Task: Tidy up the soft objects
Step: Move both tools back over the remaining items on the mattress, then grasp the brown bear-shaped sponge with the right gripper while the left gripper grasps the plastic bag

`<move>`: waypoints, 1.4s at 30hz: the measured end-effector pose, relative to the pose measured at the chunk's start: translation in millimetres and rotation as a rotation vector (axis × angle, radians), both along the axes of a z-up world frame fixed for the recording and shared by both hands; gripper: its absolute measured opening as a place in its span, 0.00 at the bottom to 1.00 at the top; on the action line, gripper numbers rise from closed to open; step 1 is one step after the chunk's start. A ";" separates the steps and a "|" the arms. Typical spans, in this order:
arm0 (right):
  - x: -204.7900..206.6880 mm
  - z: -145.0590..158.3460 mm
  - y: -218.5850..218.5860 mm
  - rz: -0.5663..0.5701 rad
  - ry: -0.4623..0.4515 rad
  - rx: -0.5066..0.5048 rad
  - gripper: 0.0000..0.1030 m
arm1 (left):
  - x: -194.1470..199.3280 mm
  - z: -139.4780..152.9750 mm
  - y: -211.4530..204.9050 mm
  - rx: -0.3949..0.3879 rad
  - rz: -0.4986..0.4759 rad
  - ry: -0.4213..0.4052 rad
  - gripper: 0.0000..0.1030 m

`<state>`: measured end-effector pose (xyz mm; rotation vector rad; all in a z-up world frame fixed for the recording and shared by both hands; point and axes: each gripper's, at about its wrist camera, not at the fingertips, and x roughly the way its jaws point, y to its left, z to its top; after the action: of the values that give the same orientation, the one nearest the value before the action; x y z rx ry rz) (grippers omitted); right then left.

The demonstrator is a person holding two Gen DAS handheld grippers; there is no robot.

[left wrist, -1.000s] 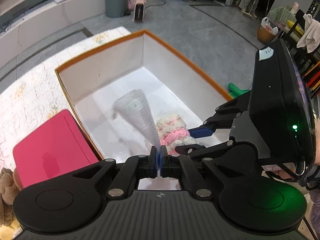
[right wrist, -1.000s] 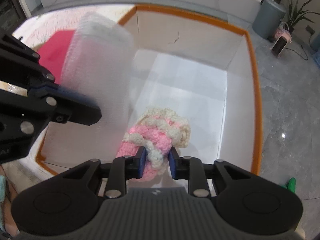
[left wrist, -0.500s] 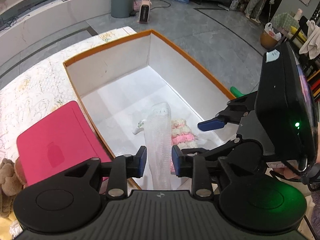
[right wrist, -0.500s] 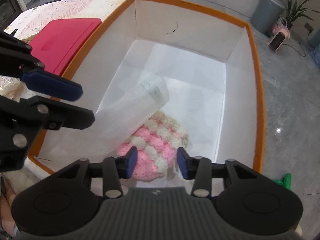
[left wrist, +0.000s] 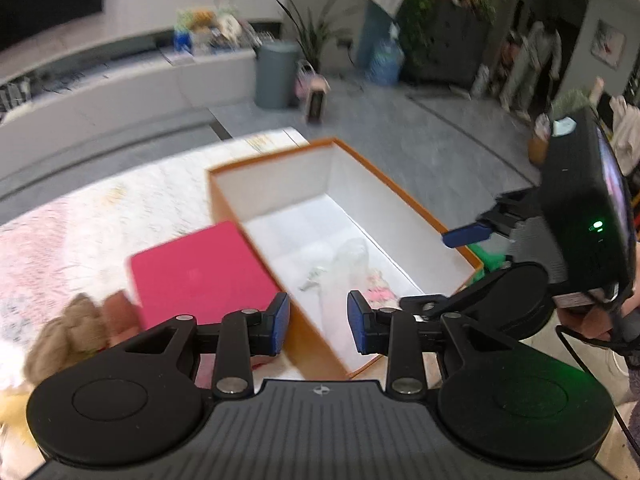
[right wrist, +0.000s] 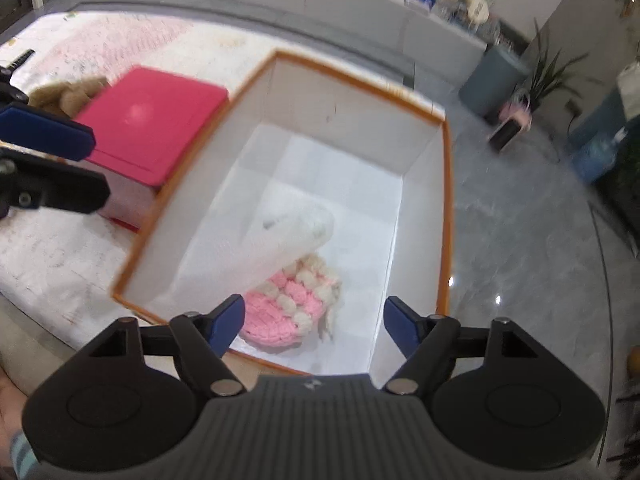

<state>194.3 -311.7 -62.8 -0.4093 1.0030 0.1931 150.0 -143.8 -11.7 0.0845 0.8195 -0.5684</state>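
While your pink-and-cream knit piece (right wrist: 296, 308) sits in the orange-rimmed box (right wrist: 447, 216), the bubble wrap roll (right wrist: 276, 248) leans over it. Both your claws, left (left wrist: 318, 328) and right (right wrist: 314, 320), have just been opening and hang spread, empty. Red case (right wrist: 152, 120) sits beside the box.

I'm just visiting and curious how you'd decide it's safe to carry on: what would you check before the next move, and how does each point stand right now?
1. Left gripper empty: ok; its jaws have just been opening and nothing is between them.
2. Right gripper empty: ok; its jaws have just been opening, wide apart above the box.
3. Pink and cream knitted piece inside the orange-edged box: ok.
4. Clear bubble wrap roll inside the box: ok, leaning over the knitted piece.
5. Next soft thing within sight: ok, a brown plush toy lies beside the pink case.
6. Plush toy free to lift: cannot tell, blurred.
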 end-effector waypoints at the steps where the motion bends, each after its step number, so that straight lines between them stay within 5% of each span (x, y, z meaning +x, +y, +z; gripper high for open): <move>1: -3.5 6.1 1.2 0.004 -0.014 0.006 0.74 | -5.2 3.4 7.8 -0.012 0.015 -0.015 0.36; 7: -38.8 33.8 28.0 0.036 -0.132 0.105 0.83 | -43.1 10.5 60.8 -0.037 0.137 -0.153 0.36; 11: -60.0 37.3 52.5 0.091 -0.155 0.259 0.85 | -59.1 -5.7 96.9 -0.072 0.236 -0.114 0.36; 19: -78.8 -1.3 118.6 0.128 -0.120 0.386 0.85 | -87.2 -42.9 158.4 -0.014 0.397 -0.096 0.37; 22: -81.0 -20.5 141.7 0.114 -0.094 0.422 0.85 | -96.1 -52.6 174.9 0.013 0.421 -0.087 0.46; 28: -80.6 -43.7 175.9 0.098 -0.076 0.446 0.84 | -99.8 -72.4 203.5 -0.041 0.480 -0.043 0.60; 32: -76.8 -57.4 191.6 0.094 -0.076 0.416 0.81 | -94.2 -81.6 207.8 0.005 0.461 -0.043 0.69; 42: -51.1 -67.4 212.8 0.110 -0.110 0.282 0.69 | -27.6 -104.2 192.7 0.106 0.372 0.062 0.71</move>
<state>143.2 -98.9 -130.2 -0.2153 0.8313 0.4019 122.4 48.9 -116.0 0.0098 0.8999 -0.1778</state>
